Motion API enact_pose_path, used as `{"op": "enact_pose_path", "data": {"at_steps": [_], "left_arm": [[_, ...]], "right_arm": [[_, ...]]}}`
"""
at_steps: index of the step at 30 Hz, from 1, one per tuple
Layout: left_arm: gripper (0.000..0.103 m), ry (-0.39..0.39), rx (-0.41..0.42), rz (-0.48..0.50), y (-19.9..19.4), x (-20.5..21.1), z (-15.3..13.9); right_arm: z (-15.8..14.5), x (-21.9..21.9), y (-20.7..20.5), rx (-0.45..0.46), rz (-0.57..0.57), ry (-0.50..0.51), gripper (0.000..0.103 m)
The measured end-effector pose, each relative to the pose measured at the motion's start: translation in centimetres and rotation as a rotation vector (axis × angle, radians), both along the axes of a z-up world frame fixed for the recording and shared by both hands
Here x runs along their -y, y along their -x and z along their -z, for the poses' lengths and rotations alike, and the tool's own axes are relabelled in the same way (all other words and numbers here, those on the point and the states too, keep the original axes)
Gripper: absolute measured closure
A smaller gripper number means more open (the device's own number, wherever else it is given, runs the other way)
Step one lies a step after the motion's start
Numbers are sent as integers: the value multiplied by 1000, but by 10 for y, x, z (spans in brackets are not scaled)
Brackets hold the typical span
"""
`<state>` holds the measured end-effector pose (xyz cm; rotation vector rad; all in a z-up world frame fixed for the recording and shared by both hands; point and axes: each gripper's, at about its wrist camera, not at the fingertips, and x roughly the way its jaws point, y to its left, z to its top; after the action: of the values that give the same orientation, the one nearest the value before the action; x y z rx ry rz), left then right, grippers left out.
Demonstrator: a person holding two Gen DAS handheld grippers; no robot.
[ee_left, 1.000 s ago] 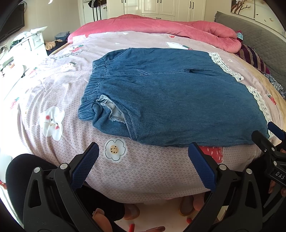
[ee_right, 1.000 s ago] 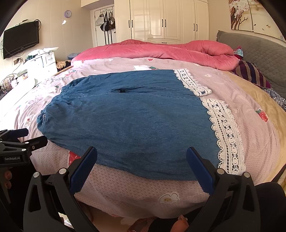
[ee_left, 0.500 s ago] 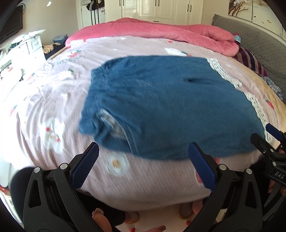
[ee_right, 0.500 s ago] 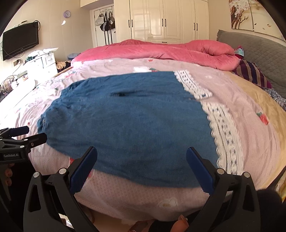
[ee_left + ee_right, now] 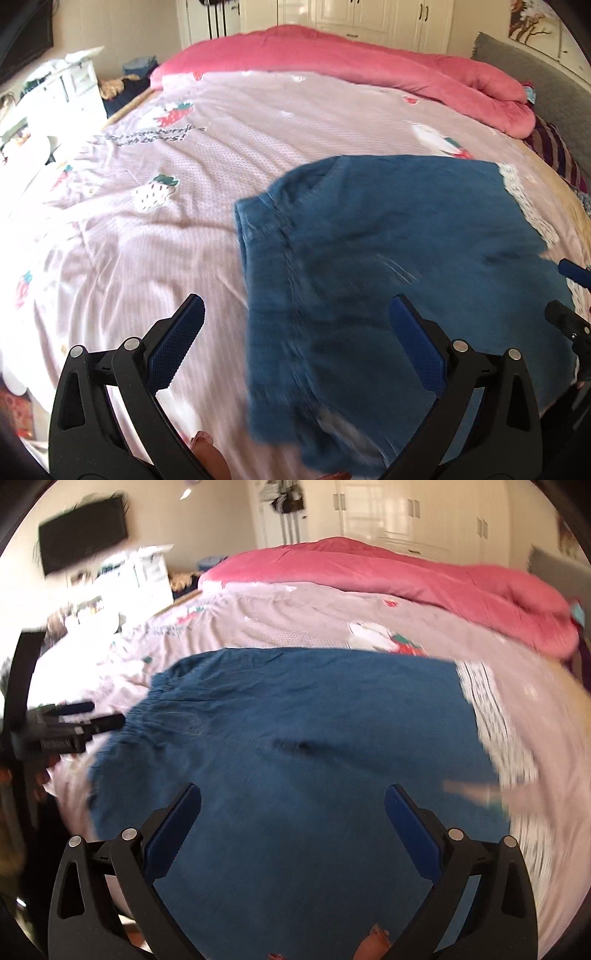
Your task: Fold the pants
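Blue denim pants (image 5: 399,266) with white lace hems (image 5: 524,199) lie flat on the bed, elastic waistband (image 5: 258,229) to the left. They also fill the right wrist view (image 5: 303,760), lace hem (image 5: 495,731) at the right. My left gripper (image 5: 295,332) is open and empty, above the waistband end. My right gripper (image 5: 291,812) is open and empty, above the middle of the pants. The left gripper also shows in the right wrist view (image 5: 92,716), by the waistband. The right gripper's fingertips (image 5: 572,273) show at the right edge of the left wrist view.
The pink patterned bedsheet (image 5: 155,229) lies under the pants. A pink quilt (image 5: 362,70) is heaped at the far side. A grey headboard (image 5: 546,81) stands at the right. White drawers (image 5: 66,96) and a wall TV (image 5: 81,542) are at the left.
Both grippers have moved forward over the bed and toward the pants; the views have swung left. Both stay open and empty. The pants have not moved.
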<state>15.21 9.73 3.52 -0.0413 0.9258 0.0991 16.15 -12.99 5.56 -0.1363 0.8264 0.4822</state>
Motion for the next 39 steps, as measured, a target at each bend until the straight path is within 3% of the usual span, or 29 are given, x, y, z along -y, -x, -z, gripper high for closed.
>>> {"op": "enact_pose_path", "data": {"at_steps": [4,11,16,19,21,24,26,31,35,36,37,38,39], "left_arm": [[9,-77,-28,-6,-41,-18,12],[12,-51,-31,63,-86,-33,20],[30,-61,-38,125,-109,-32,29],[47,-35,-45,161,-122,-34,36],[70,3,-48,181,-127,-36,41],[91,53,-52,201,-131,-41,45],[97,87,-36,215,-129,-44,41],[98,102,27,236,-117,-45,25],[98,124,77,250,-106,-45,8],[98,125,89,252,-104,-44,4],[98,129,101,256,-100,-43,-1],[98,128,107,262,-97,-41,-3],[98,121,112,267,-95,-40,-5]], "right_arm": [[4,-8,-47,-48,-28,10,4],[4,-39,-103,-27,-105,88,4],[13,-66,-145,-15,-160,175,4],[23,-80,-165,-17,-198,238,4],[27,-87,-173,-8,-215,270,4],[30,-96,-187,-6,-222,284,4],[32,-105,-195,-16,-253,292,4],[43,-136,-202,-8,-381,424,4],[44,-149,-204,7,-425,446,7],[42,-151,-204,-4,-429,429,18],[41,-150,-203,-13,-432,408,41],[37,-150,-201,-23,-436,380,50],[33,-149,-196,-29,-448,349,68]]}}
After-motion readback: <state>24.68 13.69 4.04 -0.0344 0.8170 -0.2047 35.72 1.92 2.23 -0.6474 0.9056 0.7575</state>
